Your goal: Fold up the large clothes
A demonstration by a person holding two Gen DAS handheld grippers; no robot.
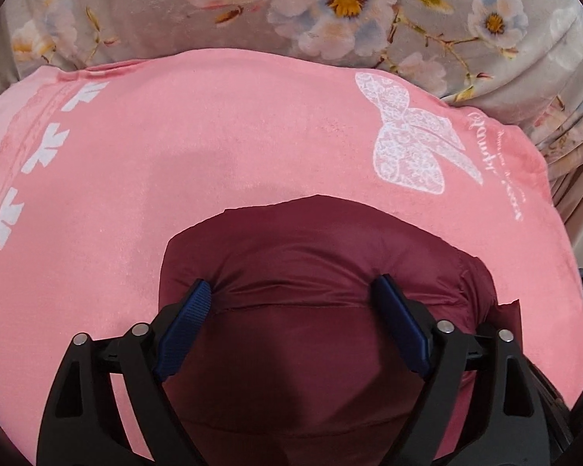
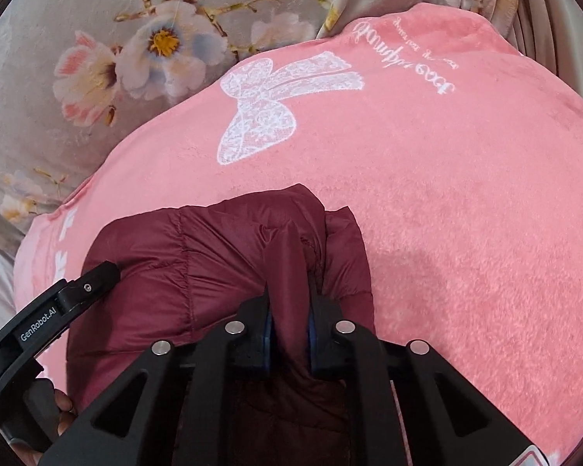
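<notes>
While the right gripper (image 2: pixel 289 303) is pinching a ridge of the maroon jacket (image 2: pixel 213 256) lying on the pink blanket (image 2: pixel 447 194), the left gripper (image 1: pixel 293 303) is straddling it spread wide, risking slick fabric slipping free.

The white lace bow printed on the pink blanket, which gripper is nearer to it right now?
Right, though it's close. The right gripper, clamped on the maroon jacket, sits just below the bow. The left gripper, open over the jacket's other end, has the bow farther off to its upper right.
</notes>
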